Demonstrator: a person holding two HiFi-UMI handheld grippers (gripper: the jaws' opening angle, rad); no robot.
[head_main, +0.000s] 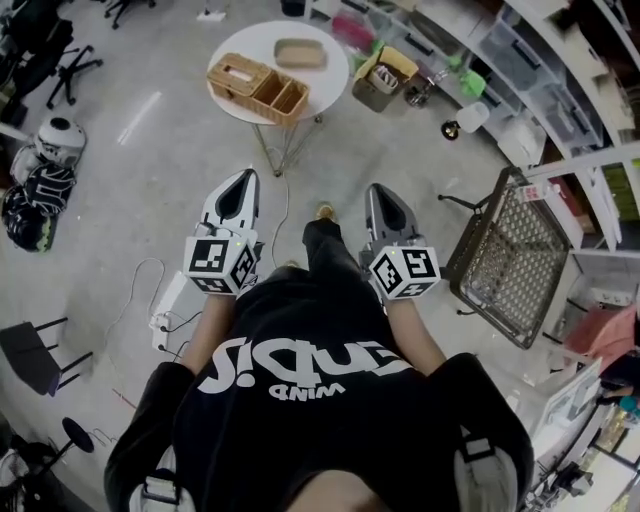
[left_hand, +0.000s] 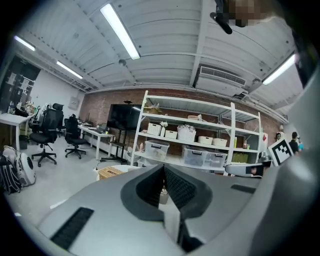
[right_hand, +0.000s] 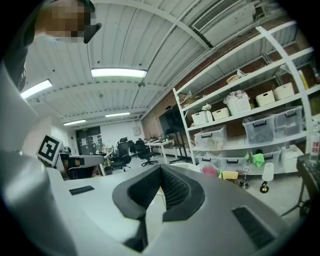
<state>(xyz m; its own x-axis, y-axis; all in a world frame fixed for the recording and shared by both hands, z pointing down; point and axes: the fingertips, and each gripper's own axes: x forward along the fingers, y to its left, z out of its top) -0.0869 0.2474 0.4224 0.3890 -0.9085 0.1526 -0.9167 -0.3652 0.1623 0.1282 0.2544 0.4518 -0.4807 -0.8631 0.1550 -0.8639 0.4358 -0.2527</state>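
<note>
While both grippers are clenched on nothing, a round table with containers stands ahead of them.

Along the upper right of the head view runs white shelving with clear lidded bins, their contents unclear. At top centre the round white table bears a wicker basket; its left part is covered by a slotted top, and its two open compartments on the right look bare. A shallow beige tray behind it also looks bare. A black wire-mesh frame leans at the right edge. Mid-frame, the left gripper and right gripper are held out side by side on forward-stretched forearms. Their closed jaw tips point toward the table, well apart from it. In each gripper view the ribbed pads meet at the tip.
</note>
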